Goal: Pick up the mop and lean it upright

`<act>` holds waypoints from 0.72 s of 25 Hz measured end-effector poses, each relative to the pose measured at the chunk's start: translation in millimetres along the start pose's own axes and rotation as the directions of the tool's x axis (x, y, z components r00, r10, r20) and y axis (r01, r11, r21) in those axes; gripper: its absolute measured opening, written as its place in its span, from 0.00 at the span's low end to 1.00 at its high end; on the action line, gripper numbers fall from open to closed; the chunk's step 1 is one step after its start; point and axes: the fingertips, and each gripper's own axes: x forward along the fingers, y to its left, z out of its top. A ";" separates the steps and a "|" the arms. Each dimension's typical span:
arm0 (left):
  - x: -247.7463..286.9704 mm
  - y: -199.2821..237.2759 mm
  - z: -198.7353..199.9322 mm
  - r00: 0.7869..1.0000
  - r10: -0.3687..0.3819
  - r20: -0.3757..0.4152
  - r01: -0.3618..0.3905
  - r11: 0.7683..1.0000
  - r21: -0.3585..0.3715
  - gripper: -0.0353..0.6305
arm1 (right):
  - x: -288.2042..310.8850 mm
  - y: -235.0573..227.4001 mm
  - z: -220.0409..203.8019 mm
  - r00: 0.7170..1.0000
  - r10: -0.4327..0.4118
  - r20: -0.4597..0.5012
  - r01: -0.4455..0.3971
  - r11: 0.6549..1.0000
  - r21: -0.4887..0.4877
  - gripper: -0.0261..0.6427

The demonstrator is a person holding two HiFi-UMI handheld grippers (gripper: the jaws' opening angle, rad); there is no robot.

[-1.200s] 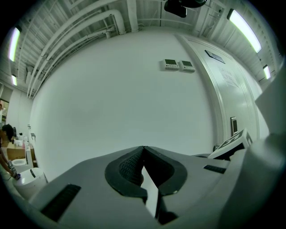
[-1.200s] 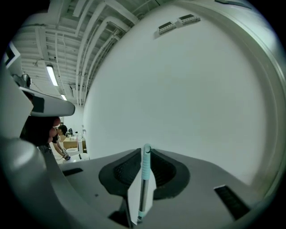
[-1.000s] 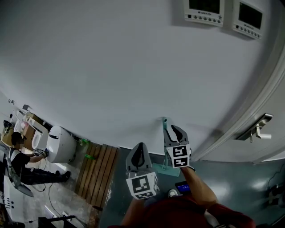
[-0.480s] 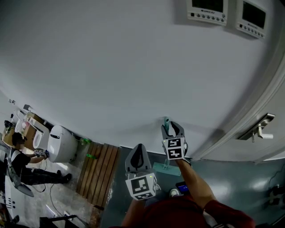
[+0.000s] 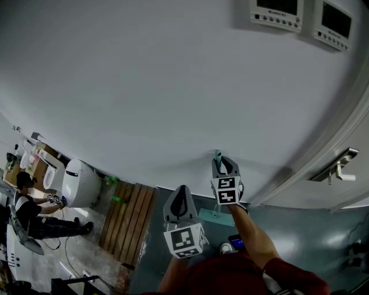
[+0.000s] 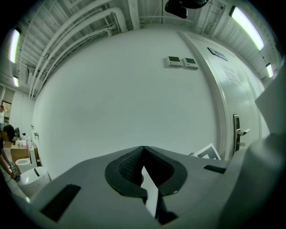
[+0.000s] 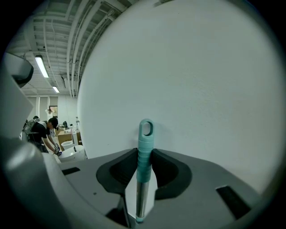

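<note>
Your mop stands upright, its teal grip poking up with the hanging loop at 12 o'clock and the top resting close against the white wall. In the head view the grip shows just above your right gripper, and the teal mop head lies on the dark floor at 6 o'clock from it.

Your right gripper has just been closing its jaws, and they are now clamped on the teal grip, one jaw tip pressing it from each side.

Your left gripper sits at 8 o'clock from the right one, apart from the mop. In the left gripper view its jaws meet tip to tip with nothing between them.

Farther out, a slatted wooden board lies on the floor at 9 o'clock from your grippers, with a white toilet beyond it and a person crouched near the frame's edge. A door handle is at 3 o'clock, and two control panels hang high on the wall at 1 o'clock.
</note>
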 end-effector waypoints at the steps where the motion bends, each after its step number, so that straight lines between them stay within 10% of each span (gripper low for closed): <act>1: -0.2 0.5 -0.2 1.000 0.001 -0.001 -0.001 1.000 0.000 0.07 | 0.1 0.0 -0.2 1.000 -0.001 0.000 0.001 1.000 0.000 0.21; 18: 1.5 0.0 1.3 1.000 0.002 0.005 -0.002 1.000 0.003 0.07 | -52.6 11.1 -5.8 0.998 0.017 0.058 -0.016 1.000 -0.010 0.20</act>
